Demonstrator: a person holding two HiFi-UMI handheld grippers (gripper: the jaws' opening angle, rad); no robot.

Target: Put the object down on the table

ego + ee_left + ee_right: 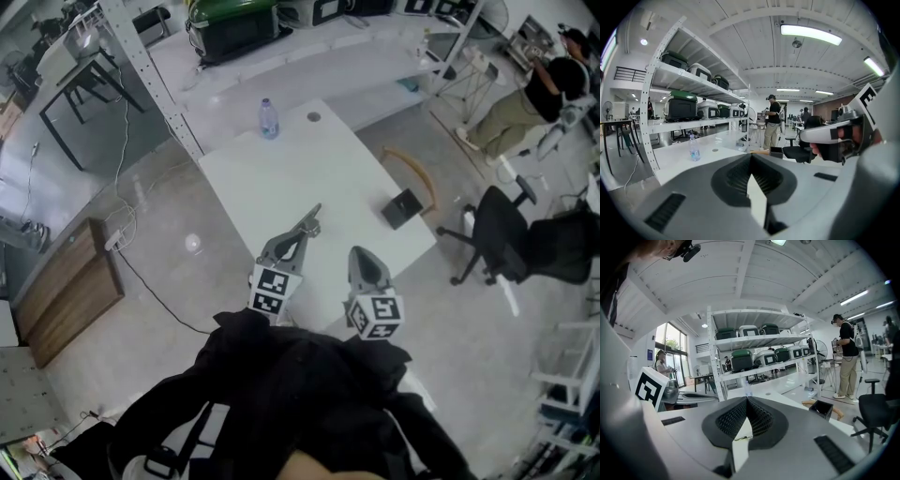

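A white table [281, 178] stretches away in the head view. At its far end stand a clear water bottle [269, 119] and a small dark disc [313, 117]. A black open box [403, 208] sits by the right edge. My left gripper [313, 217] hovers over the near half of the table, its jaws closed to a point with nothing between them. My right gripper [360, 255] is beside it, nearer to me, also shut and empty. From the left gripper view [751, 158] the bottle [694, 150] is ahead left and the box [776, 152] ahead right.
A black office chair [502, 234] and a wooden chair back [417, 178] stand right of the table. A person [548, 94] stands at the far right. Metal shelving [759, 357] with cases runs behind the table. A cable [150, 281] trails on the floor at left.
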